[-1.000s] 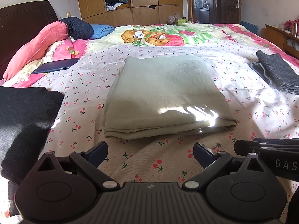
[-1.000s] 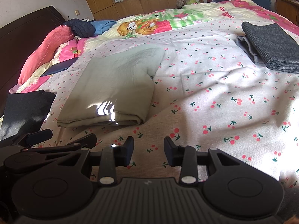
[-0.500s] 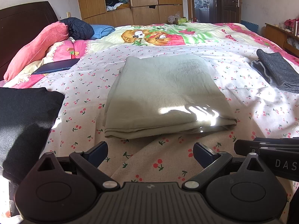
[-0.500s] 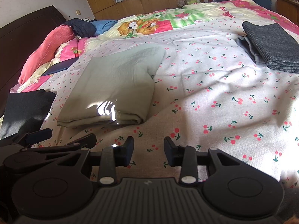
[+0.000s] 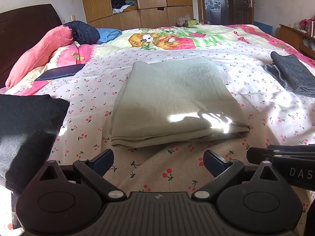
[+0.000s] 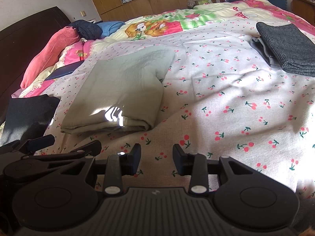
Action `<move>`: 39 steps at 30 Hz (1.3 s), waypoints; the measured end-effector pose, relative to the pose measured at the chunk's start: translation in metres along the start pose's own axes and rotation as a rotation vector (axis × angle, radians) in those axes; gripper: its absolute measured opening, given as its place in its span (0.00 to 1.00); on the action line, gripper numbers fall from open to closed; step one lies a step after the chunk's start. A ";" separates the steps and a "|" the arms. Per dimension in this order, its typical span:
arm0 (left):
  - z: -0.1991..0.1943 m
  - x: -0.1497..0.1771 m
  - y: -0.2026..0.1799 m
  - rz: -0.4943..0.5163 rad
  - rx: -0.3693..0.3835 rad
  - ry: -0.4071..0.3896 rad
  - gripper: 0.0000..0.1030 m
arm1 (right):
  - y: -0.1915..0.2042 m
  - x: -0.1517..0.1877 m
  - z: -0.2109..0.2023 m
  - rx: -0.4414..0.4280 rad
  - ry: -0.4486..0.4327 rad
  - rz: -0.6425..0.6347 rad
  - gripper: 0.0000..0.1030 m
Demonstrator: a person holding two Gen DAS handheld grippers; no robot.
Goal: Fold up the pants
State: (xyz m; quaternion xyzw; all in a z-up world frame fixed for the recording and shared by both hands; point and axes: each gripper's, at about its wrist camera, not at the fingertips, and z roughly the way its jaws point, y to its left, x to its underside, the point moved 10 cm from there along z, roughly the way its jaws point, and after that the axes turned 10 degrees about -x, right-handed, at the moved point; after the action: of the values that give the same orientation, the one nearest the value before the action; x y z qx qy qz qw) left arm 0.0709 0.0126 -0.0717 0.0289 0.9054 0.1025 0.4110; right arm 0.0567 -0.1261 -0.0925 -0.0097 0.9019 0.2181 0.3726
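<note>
Left wrist view: the left gripper [image 5: 158, 162] hangs low over the bed [image 5: 256, 82], its jaws set wide apart with nothing but cherry-print sheet between them. Just ahead of the jaws lie the pants [image 5: 175, 100], pale green, folded into a flat rectangle; the near folded edge faces the jaws and does not touch them. A patch of sunlight falls on the near right corner of the fold. Left of the jaws, a black folded garment [image 5: 27, 129] sits at the bed's edge. Far ahead to the right, well apart from the pants, lies a grey folded garment [image 5: 293, 74]. A pink pillow [image 5: 39, 53] and a dark tablet [image 5: 61, 72] sit ahead to the left, near the headboard. Part of the right gripper shows at the right edge, beside the left jaws.

Right wrist view: the right gripper [image 6: 157, 161] has its jaws partly apart, a narrower gap than the left's, with only sheet between them. The pants [image 6: 124, 86] lie ahead and to the left of these jaws, not touching. The grey folded garment [image 6: 285, 47] lies far ahead to the right. The left gripper [image 6: 65, 147] shows at the lower left.
</note>
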 end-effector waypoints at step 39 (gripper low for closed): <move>-0.010 0.005 0.006 -0.035 -0.013 0.075 1.00 | -0.003 0.001 -0.008 -0.045 0.010 -0.017 0.37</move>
State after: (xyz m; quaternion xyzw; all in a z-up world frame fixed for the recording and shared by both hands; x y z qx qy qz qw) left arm 0.0601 0.0180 -0.0679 0.0066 0.9199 0.1022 0.3786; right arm 0.0513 -0.1317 -0.0889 -0.0265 0.8986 0.2350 0.3696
